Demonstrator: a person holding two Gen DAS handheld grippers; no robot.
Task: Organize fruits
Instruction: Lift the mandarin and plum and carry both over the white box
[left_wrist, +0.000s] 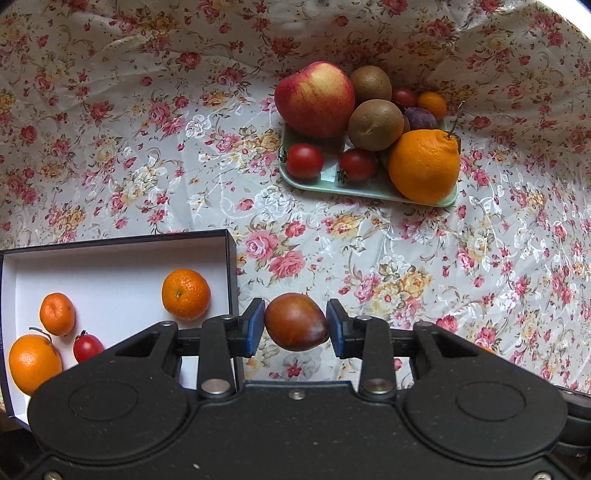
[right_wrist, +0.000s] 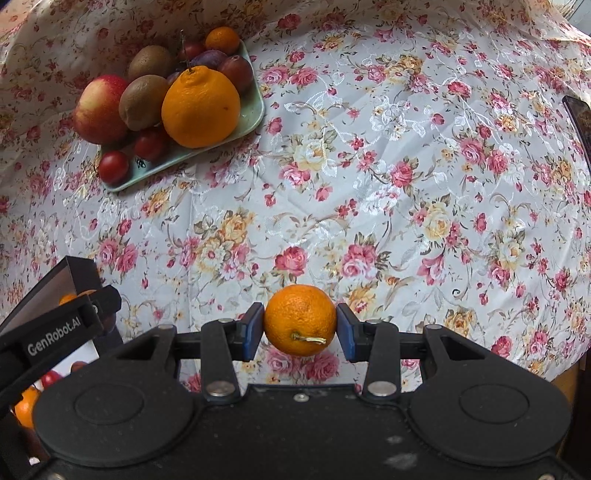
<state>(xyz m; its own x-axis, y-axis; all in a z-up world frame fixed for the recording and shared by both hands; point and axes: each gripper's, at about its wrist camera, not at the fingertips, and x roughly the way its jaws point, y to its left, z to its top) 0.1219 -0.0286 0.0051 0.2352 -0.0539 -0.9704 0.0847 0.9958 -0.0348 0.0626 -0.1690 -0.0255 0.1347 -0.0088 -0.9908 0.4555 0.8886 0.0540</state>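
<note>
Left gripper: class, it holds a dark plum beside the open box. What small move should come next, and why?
Probably carry the left gripper leftward over the box wall: its plum hangs above the tablecloth, just outside, and bare white floor shows beside the mandarin.

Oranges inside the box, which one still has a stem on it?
The largest orange, in the box's near-left corner: a thin dark stem curls from its top. The other two show none.

Your left gripper's body covers the box (left_wrist: 118, 243) near corner; behind the big orange (left_wrist: 424, 166), the plums (left_wrist: 421, 118) barely show.
</note>
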